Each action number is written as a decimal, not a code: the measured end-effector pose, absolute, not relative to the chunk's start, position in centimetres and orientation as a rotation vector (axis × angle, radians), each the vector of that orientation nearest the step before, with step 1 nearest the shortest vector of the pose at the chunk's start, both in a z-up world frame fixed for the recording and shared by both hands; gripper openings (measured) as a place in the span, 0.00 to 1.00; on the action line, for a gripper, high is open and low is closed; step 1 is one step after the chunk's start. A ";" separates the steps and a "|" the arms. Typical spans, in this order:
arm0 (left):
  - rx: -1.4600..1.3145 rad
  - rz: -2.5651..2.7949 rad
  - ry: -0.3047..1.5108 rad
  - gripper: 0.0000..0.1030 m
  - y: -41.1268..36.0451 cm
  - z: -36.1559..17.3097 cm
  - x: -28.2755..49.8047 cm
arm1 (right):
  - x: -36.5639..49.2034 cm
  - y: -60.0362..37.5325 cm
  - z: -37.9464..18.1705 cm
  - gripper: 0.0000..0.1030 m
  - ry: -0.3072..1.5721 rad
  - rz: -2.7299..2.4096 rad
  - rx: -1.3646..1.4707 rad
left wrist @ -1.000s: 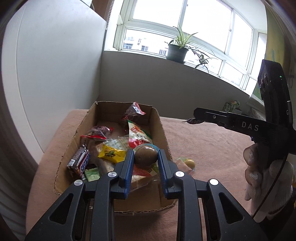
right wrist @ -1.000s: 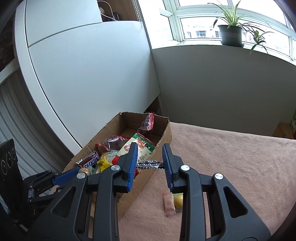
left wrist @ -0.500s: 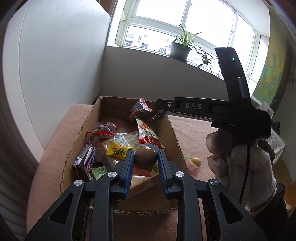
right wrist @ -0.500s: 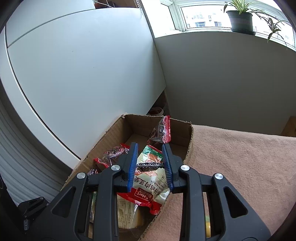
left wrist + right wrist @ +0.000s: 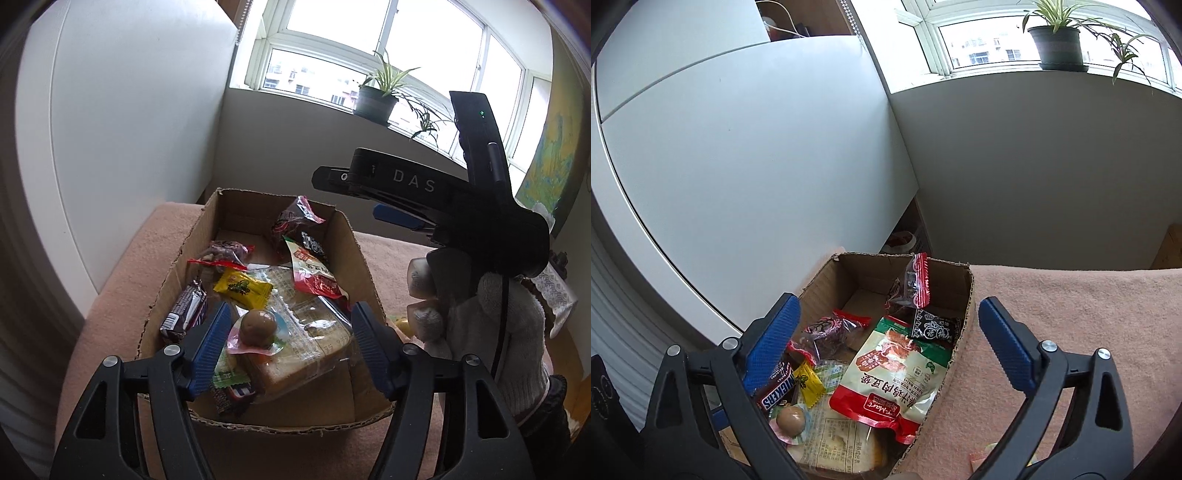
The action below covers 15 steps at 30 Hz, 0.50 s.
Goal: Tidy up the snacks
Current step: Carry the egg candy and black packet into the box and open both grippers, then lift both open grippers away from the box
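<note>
— On the far left of the cardboard box [image 5: 258, 421], what do you make out?

— A Snickers bar [image 5: 184, 314] leans against the left wall, its near end partly behind the left gripper [image 5: 291, 343]. Just right of it lies a yellow candy wrapper [image 5: 242, 288], with a dark packet edged in red [image 5: 225, 254] beyond.

— And the left gripper itself?

— Its jaws are opening, the blue pads clear on both sides of a brown egg-shaped snack in a clear pouch [image 5: 258, 326], which rests on a wrapped bread slice [image 5: 306, 350]. Nothing is pinched. Small packets under the left pad are too hidden to name.

— Further right?

— A red and white meat snack bag [image 5: 894, 373] lies across the middle of the box, its lower edge overlapping the bread. Behind it a small black patterned packet [image 5: 932, 326] sits against the right wall, and a red-trimmed clear packet [image 5: 912, 286] stands upright in the far corner.

— The right gripper?

— Seen from its own camera, the right gripper [image 5: 886, 347] hangs over the box, jaws opening wide, with nothing between the pads. A gloved hand [image 5: 491, 332] carries it.

— Anything outside the box?

— On the pink cloth [image 5: 1071, 314], just right of the box, something yellow [image 5: 400, 325] peeks out, mostly covered by the gripper and glove. I cannot tell what it is.
</note>
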<state>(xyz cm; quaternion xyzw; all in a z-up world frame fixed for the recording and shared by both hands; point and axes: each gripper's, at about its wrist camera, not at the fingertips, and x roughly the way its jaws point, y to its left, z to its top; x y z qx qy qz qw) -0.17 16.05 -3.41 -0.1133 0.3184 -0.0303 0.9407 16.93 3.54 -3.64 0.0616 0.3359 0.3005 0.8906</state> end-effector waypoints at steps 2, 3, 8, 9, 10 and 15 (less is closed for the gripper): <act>-0.227 -0.061 0.651 0.66 16.0 -3.5 -0.1 | 16.8 3.5 -3.6 0.96 0.697 0.619 0.118; -0.226 -0.058 0.651 0.66 16.0 -3.5 -0.1 | 16.8 3.4 -3.6 0.96 0.698 0.621 0.115; -0.219 -0.056 0.650 0.66 15.8 -3.4 -0.1 | 16.0 2.8 -3.3 0.96 0.690 0.615 0.084; -0.214 -0.057 0.651 0.66 15.7 -3.4 -0.2 | 15.9 2.6 -3.2 0.96 0.691 0.614 0.078; -0.210 -0.058 0.650 0.66 15.5 -3.4 -0.3 | 15.8 2.4 -3.2 0.96 0.691 0.613 0.072; -0.196 -0.058 0.645 0.66 14.7 -3.1 -0.6 | 15.2 0.6 -3.0 0.96 0.691 0.603 0.074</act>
